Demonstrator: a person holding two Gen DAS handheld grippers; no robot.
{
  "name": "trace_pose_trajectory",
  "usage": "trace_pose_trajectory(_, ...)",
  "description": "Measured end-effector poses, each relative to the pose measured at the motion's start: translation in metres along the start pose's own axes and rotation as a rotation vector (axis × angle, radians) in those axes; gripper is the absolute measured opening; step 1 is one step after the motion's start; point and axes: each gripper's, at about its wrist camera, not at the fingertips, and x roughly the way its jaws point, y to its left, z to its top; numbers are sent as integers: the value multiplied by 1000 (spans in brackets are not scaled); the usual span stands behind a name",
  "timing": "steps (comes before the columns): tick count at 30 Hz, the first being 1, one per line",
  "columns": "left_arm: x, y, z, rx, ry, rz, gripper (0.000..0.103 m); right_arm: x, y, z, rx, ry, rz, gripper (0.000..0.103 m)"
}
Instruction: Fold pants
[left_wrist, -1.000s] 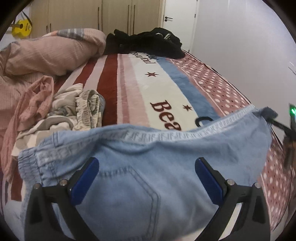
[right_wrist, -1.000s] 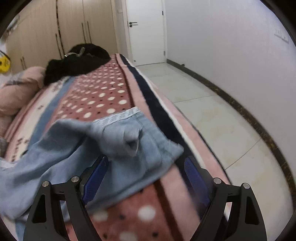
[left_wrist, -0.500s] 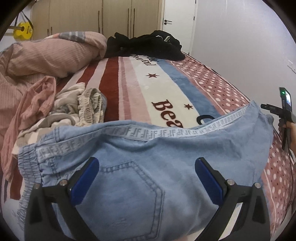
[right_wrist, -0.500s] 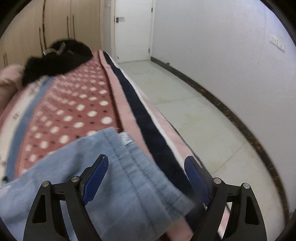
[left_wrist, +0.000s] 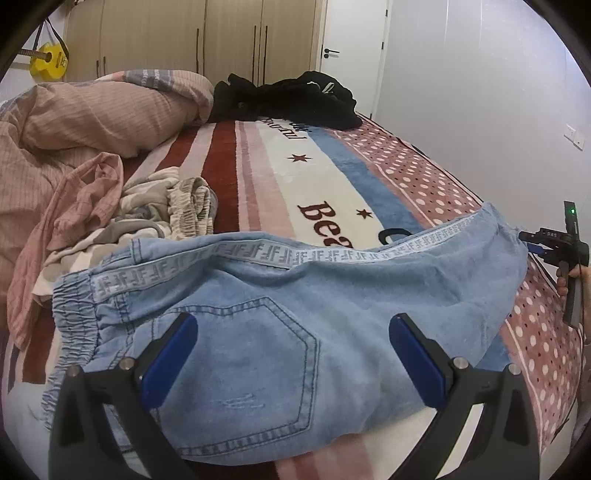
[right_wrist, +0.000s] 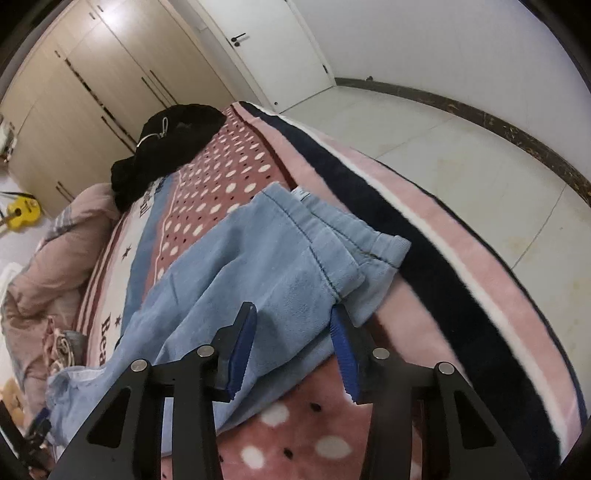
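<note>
Light blue denim pants (left_wrist: 295, 314) lie across the near part of the bed, waistband at the left, back pocket facing up. My left gripper (left_wrist: 291, 354) is wide open just above the seat and holds nothing. In the right wrist view the leg end of the pants (right_wrist: 295, 251) lies near the bed's right edge. My right gripper (right_wrist: 291, 343) is half closed, its blue pads straddling the leg's edge, not clamped. The right gripper also shows in the left wrist view (left_wrist: 550, 243) at the far right.
A striped and dotted blanket (left_wrist: 295, 177) covers the bed. A pile of clothes (left_wrist: 147, 206) lies at the left, a pink duvet (left_wrist: 92, 114) behind it, black clothes (left_wrist: 288, 99) at the far end. Tiled floor (right_wrist: 461, 147) lies right of the bed.
The right gripper rolled, dropped back over the leg end and narrowed its jaws around the fabric edge. The left gripper stayed open over the seat; the pants now lie flatter.
</note>
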Motion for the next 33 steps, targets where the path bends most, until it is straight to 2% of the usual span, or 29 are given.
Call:
trace_pose_trajectory(4, 3, 2, 0, -4, 0, 20, 102, 14, 11, 2, -19, -20, -26, 35)
trace_pose_trajectory(5, 5, 3, 0, -7, 4, 26, 102, 17, 16, 3, -40, -26, -51, 31)
trace_pose_trajectory(6, 7, 4, 0, -7, 6, 32, 102, 20, 20, 4, -53, -29, -79, 15)
trace_pose_trajectory(7, 11, 5, 1, -5, 8, 46, 102, 21, 22, 5, -59, -33, -109, 6)
trace_pose_trajectory(9, 18, 7, 2, 1, 12, 78, 102, 14, 27, 6, -65, -72, -151, 4)
trace_pose_trajectory(11, 27, 11, 3, 1, 30, 106, 102, -1, 30, 8, -86, -142, -184, 3)
trace_pose_trajectory(13, 34, 15, 3, -2, 43, 117, 102, -12, 28, 12, -96, -175, -215, 3)
trace_pose_trajectory(16, 43, 17, 4, 9, 49, 149, 102, -18, 15, 17, -75, -161, -265, 3)
trace_pose_trajectory(20, 57, 20, 1, 29, 65, 200, 102, -2, 8, 11, -109, -111, -313, 3)
trace_pose_trajectory(23, 66, 26, -3, 37, 91, 234, 102, -1, 4, 5, -105, -115, -335, 3)
trace_pose_trajectory(27, 68, 38, -7, -3, 102, 212, 102, -12, -1, 4, -65, -141, -333, 3)
trace_pose_trajectory(33, 60, 34, -11, 3, 96, 223, 102, -10, 2, -6, -110, -135, -391, 6)
